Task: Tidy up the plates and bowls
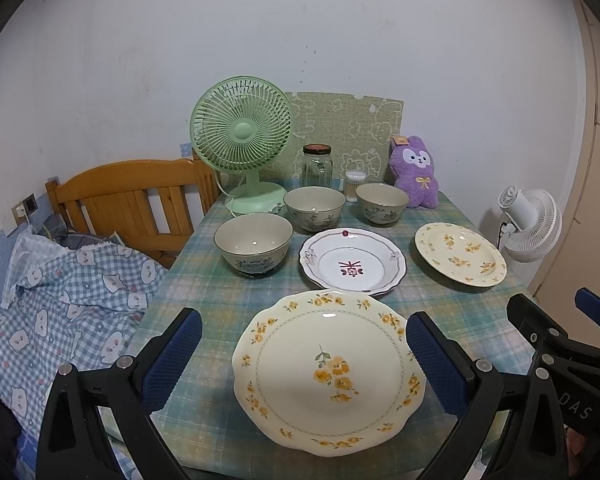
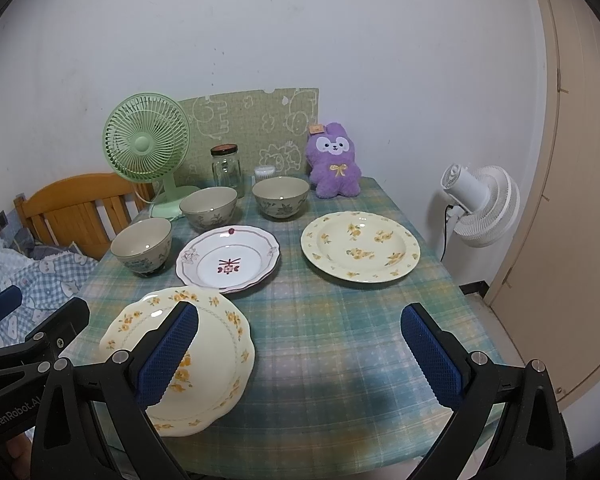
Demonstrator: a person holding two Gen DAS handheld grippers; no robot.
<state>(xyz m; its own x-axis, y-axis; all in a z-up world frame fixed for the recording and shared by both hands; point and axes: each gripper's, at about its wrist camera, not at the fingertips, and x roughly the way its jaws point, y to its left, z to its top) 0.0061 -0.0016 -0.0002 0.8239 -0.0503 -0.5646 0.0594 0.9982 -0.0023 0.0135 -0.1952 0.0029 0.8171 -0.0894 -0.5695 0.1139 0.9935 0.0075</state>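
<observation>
Currently, both claws are held apart and empty above the near edge of the table [image 2: 340, 340]. The left gripper [image 1: 304, 364] is spread to either side of the large scalloped plate [image 1: 328, 372], without touching it. The right gripper [image 2: 300, 356] is poised over bare plaid cloth. Beyond, a white plate [image 1: 352, 262] and a yellow floral plate [image 2: 360, 246] are laid flat, with three bowls [image 1: 253, 242] ranged behind.

three plates [image 1: 328, 368], three bowls [image 1: 253, 243], two fans [image 1: 242, 136], one jar [image 1: 317, 166], one plush toy [image 1: 415, 172], two hand-held grippers [image 1: 304, 360]
</observation>
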